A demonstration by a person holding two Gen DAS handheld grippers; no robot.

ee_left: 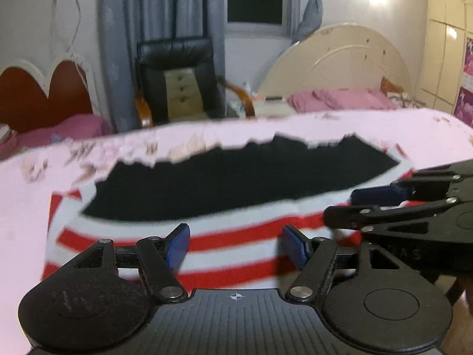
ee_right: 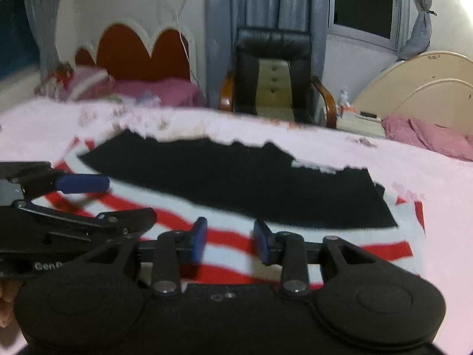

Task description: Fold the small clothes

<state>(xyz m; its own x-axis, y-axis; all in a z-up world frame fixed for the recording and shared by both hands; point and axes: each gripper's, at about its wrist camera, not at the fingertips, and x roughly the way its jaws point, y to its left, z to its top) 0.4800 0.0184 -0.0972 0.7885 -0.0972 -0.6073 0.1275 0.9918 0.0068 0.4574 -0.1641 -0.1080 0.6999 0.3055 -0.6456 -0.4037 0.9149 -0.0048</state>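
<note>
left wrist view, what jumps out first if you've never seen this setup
The red-and-white striped garment with a broad black panel lies spread on the pink sheet, filling the middle of the view. The left gripper hangs open just above its stripes, blue pads apart, and the right gripper reaches in from the right edge. Behind them, a black armchair stands before grey curtains.

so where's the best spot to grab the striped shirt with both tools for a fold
Probably the near striped edge of the striped shirt, one corner each. It lies flat on the pink sheet with its black panel on the far side. The left tool and right tool both hang open over that near edge, so come down from above and pinch there.
</note>
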